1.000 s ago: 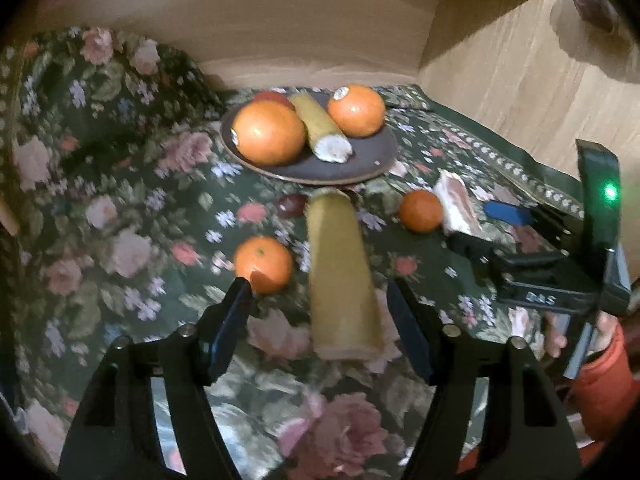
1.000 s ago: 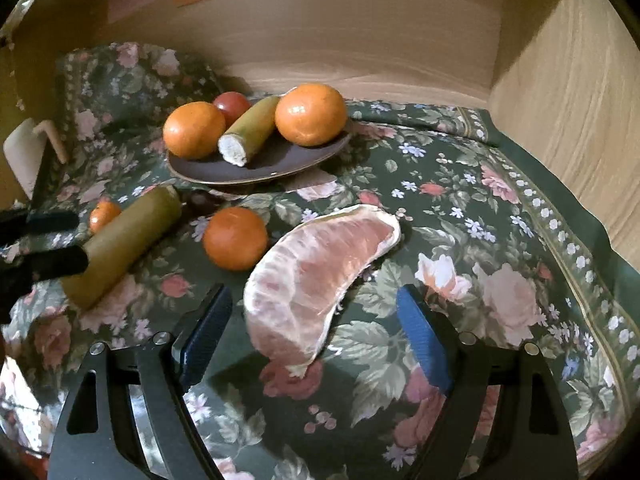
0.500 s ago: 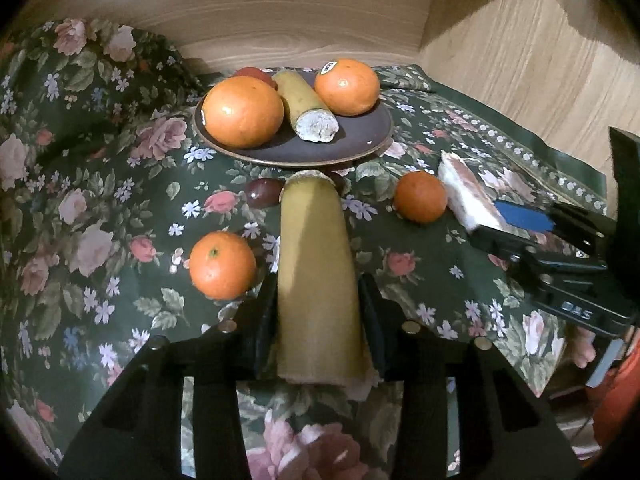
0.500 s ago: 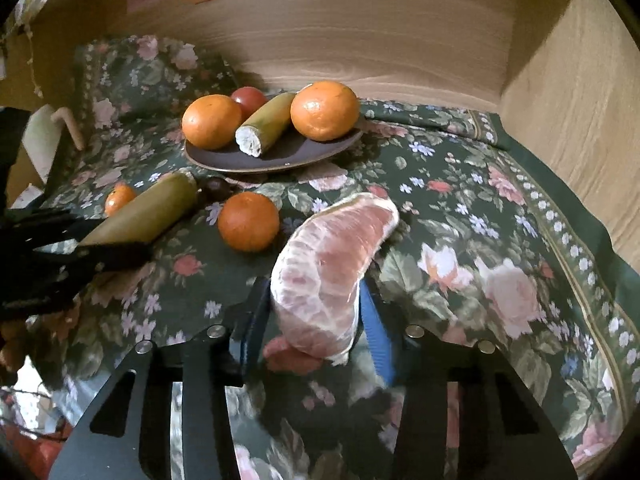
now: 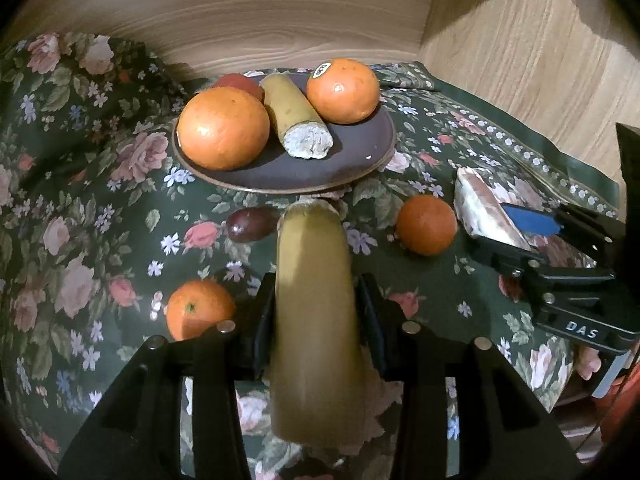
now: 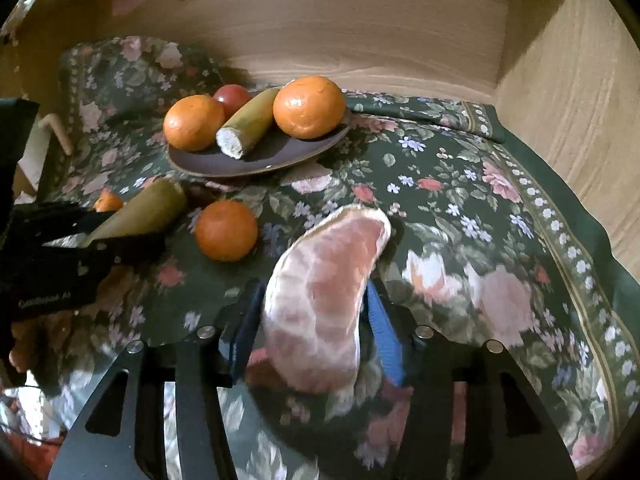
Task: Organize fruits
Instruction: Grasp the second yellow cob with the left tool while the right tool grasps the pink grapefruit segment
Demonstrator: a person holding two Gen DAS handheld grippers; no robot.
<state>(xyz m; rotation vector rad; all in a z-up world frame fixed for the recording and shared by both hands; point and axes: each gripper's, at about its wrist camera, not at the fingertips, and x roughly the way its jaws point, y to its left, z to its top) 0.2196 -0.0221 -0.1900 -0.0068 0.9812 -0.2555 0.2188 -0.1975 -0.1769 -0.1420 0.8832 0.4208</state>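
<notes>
My left gripper (image 5: 316,312) is shut on a yellow-green banana half (image 5: 316,300) and holds it just above the floral cloth, pointing at the dark plate (image 5: 352,172). My right gripper (image 6: 312,320) is shut on a peeled pink grapefruit segment (image 6: 320,296), lifted off the cloth. The plate (image 6: 280,156) holds two large oranges (image 5: 223,134) (image 5: 343,90), another banana half (image 5: 296,120) and a red fruit (image 5: 236,80). The right gripper also shows in the left wrist view (image 5: 520,232), and the left gripper with its banana half in the right wrist view (image 6: 120,228).
Loose on the cloth lie a small orange (image 5: 426,224) right of the banana half, another small orange (image 5: 198,308) to its left, and a dark grape (image 5: 250,224) near the plate. Wooden walls (image 5: 520,60) close in the back and right side.
Both grippers closed from open: the left on the banana half, the right on the grapefruit segment. Both have since lifted their fruit and moved toward the plate.
</notes>
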